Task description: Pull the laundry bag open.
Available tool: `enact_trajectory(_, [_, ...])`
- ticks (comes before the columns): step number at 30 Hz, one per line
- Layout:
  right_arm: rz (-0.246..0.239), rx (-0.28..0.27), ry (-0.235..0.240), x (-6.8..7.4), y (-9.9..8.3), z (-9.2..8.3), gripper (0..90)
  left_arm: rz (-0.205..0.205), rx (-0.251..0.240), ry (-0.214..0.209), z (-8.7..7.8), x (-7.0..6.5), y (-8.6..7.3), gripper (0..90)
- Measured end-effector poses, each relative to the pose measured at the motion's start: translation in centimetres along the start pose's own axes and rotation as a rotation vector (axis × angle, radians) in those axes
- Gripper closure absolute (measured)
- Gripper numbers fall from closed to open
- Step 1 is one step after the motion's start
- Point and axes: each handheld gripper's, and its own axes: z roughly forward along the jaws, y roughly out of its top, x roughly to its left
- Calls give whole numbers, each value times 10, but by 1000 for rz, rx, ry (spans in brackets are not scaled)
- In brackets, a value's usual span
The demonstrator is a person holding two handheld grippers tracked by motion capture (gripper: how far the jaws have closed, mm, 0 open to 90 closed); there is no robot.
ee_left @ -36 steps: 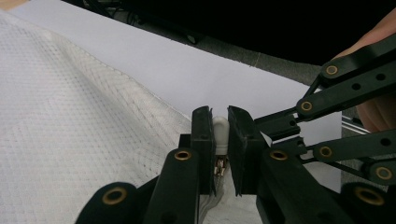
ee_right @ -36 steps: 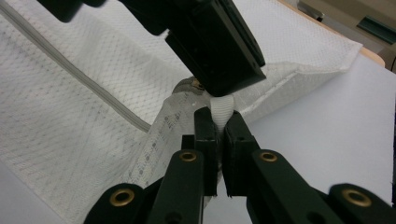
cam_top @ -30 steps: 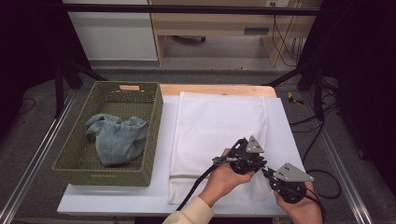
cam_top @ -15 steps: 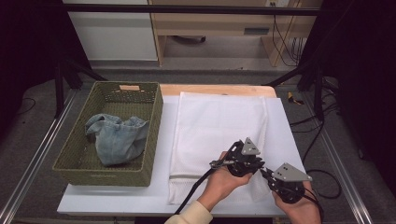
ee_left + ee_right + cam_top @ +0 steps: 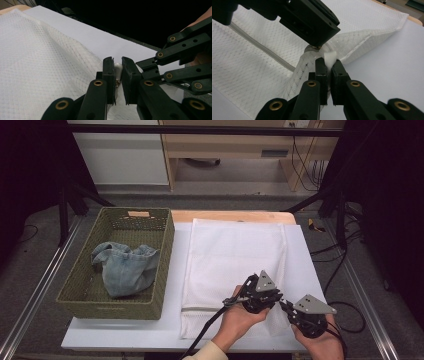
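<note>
Right, left to right. Woven green basket (image 5: pixel 165 270) sits at the left of the table (image 5: pixel 125 337), rigid lattice walls, with a crumpled pale denim garment (image 5: pixel 125 270) slumped inside: soft, untouched.

White mesh laundry bag (image 5: pixel 235 255) lies flat mid-table, right of the basket, running from the far edge to the near one. Fine netting, limp and light, I'd say; it'll bunch and drag rather than slide as a sheet, so the mesh itself is a poor grab. Stiffer points are the zipper line (image 5: pixel 262 53) along the near end and the hardware at the near right corner.

Left gripper (image 5: pixel 257 296) is at that corner, jaws clamped on the small zipper pull (image 5: pixel 118 68), a smooth rounded white tab with a bit of metal below. Slippery, probably; the grip needs to stay square.

Right gripper (image 5: pixel 292 312) is just right of it, jaws pinched together on the white webbing loop (image 5: pixel 330 58) at the corner. Ribbed woven tape, good friction, my anchor for pulling the zipper against.
</note>
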Motion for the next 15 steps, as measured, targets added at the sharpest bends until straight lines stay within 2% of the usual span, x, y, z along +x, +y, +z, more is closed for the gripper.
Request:
enact_trajectory(5, [23, 5, 2, 0, 0, -1, 859, 3, -32, 14, 1, -3, -4, 819])
enact_trajectory(10, [34, 18, -6, 0, 0, -1, 863, 14, -36, 30, 2, -6, -6, 820])
enact_trajectory(15, [41, 30, -13, -1, -1, -1, 870, -5, -47, 33, 2, -6, -12, 821])
